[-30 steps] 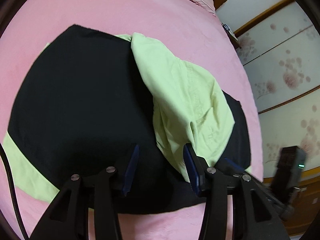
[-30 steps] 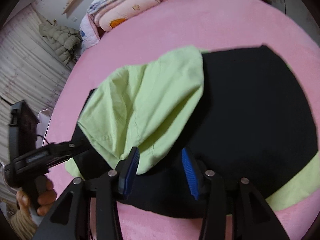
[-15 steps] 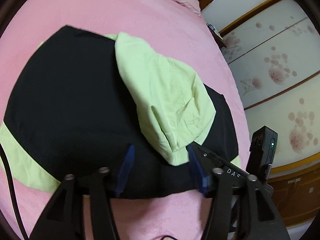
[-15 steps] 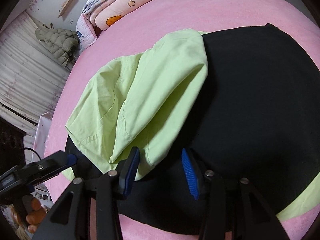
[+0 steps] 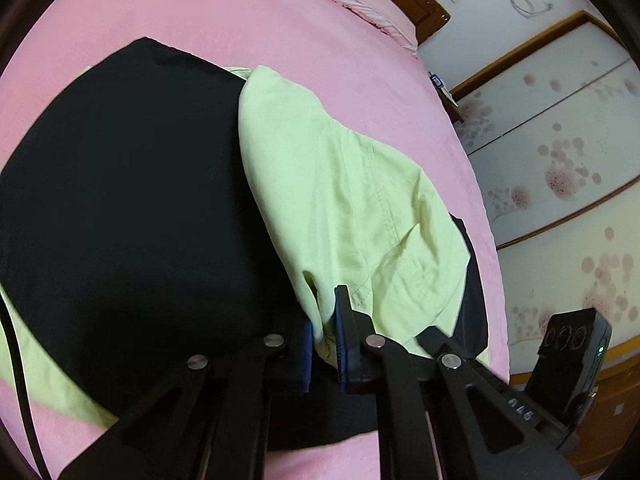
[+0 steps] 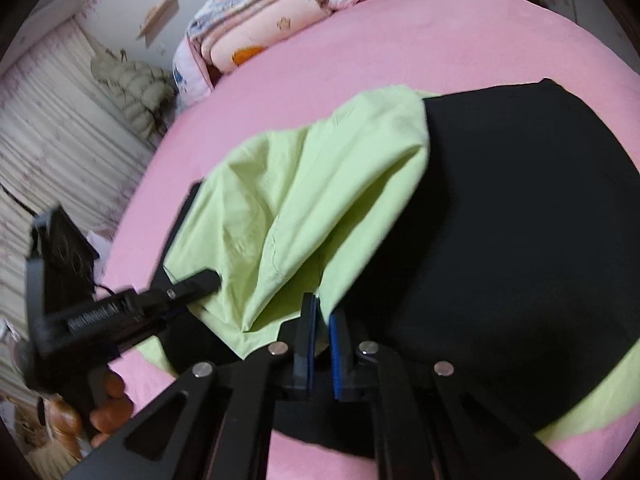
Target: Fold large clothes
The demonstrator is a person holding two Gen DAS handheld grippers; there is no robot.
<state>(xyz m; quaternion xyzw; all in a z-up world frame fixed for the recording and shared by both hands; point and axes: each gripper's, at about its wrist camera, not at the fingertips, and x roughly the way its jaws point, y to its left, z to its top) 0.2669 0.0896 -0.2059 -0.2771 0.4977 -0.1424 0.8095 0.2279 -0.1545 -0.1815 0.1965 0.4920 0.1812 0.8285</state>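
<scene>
Both hand-held grippers, left (image 5: pixel 324 344) & right (image 6: pixel 322 344), pinching green cloth (image 5: pixel 340 208), pink bed (image 5: pixel 280 28)

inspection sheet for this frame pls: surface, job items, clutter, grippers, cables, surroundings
Surface: pink bed cover, smooth.
Job's things: black and light green garment spread flat; its green flap folded over the black.
Clutter: folded quilts at the head of the bed.
Grippers: left gripper and right gripper have both just closed, each pinching the green flap's near edge.
Cables: black cable at left edge.
Surroundings: flower-patterned wardrobe doors, curtain, padded jacket.
</scene>
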